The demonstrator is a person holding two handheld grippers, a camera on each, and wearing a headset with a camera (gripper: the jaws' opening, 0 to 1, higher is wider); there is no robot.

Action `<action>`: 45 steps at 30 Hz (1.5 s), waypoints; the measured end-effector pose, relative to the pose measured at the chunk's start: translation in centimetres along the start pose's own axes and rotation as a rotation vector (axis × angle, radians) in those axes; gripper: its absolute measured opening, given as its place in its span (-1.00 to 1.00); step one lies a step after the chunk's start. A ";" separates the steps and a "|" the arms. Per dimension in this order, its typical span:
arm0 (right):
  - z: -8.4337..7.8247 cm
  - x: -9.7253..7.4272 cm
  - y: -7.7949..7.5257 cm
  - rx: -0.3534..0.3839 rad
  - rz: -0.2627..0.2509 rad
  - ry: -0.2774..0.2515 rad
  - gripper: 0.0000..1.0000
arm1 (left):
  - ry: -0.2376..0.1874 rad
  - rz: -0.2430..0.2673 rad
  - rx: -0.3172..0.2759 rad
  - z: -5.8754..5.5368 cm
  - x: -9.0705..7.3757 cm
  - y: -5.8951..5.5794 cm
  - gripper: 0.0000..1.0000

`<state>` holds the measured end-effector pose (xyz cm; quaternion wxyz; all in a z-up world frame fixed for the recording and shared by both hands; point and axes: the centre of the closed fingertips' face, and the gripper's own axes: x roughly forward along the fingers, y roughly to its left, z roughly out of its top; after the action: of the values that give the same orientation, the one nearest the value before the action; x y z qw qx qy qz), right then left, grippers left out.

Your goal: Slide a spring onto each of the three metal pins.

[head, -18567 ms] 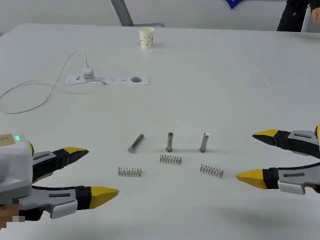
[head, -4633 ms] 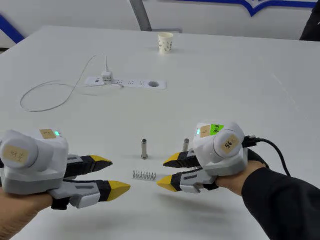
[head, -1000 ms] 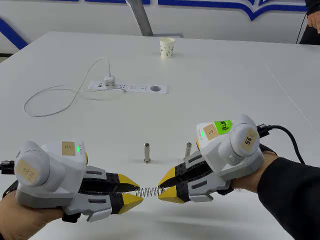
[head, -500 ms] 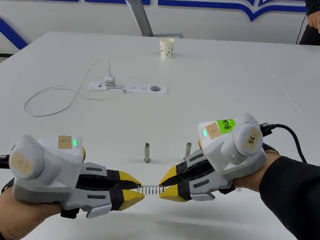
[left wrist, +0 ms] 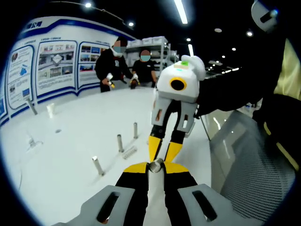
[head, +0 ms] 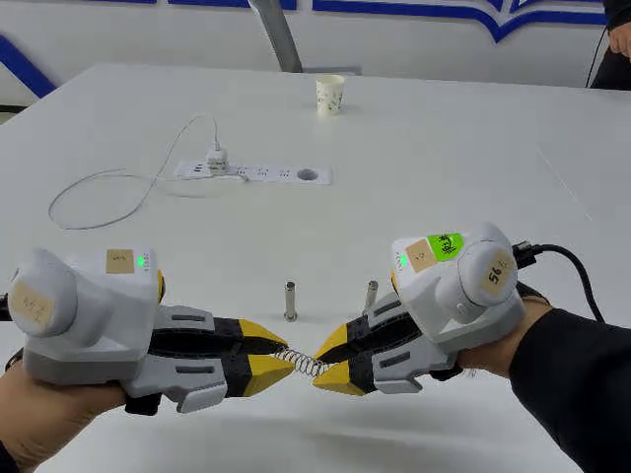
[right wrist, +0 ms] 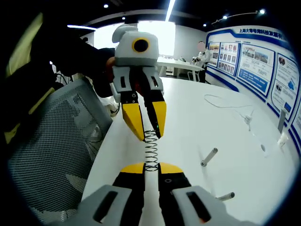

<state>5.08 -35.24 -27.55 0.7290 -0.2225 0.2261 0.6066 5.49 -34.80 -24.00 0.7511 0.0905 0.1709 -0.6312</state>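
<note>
As both pinch it, spring (head: 304,363) bridging left tongs (head: 286,357), right tongs (head: 321,366)

A thin coiled steel spring (head: 301,362) spans the air low over the near table, one end nipped by the left gripper (head: 280,361), the other by the right gripper (head: 329,361). Just beyond, short grey metal pins stand upright in a row: left pin (head: 290,301), middle pin (head: 371,294), right pin (left wrist: 135,130). A second spring (left wrist: 129,152) lies flat beside the middle pin.

You stand at a broad white table (head: 444,168) before a white wall (head: 128,34) with blue trim. Display boards (left wrist: 56,59) line one side, strip lights (left wrist: 181,10) glow overhead, and a grey mesh chair (right wrist: 51,141) sits beside you.
</note>
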 end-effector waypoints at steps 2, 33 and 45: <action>0.1 0.0 0.0 0.000 -0.001 -0.002 -0.78 | -0.009 0.001 -0.002 0.3 0.0 0.0 -0.78; 1.0 0.4 -0.1 0.002 -0.011 -0.017 -0.78 | -0.085 -0.006 -0.017 2.6 0.8 -0.3 -0.81; 1.1 0.6 0.1 0.012 -0.012 -0.017 -0.76 | -0.066 -0.007 -0.013 2.6 0.8 -0.5 -0.82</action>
<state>5.14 -34.07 -26.99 0.7357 -0.2143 0.2224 0.6028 5.50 -36.57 -21.86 0.7546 0.0639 0.1505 -0.6355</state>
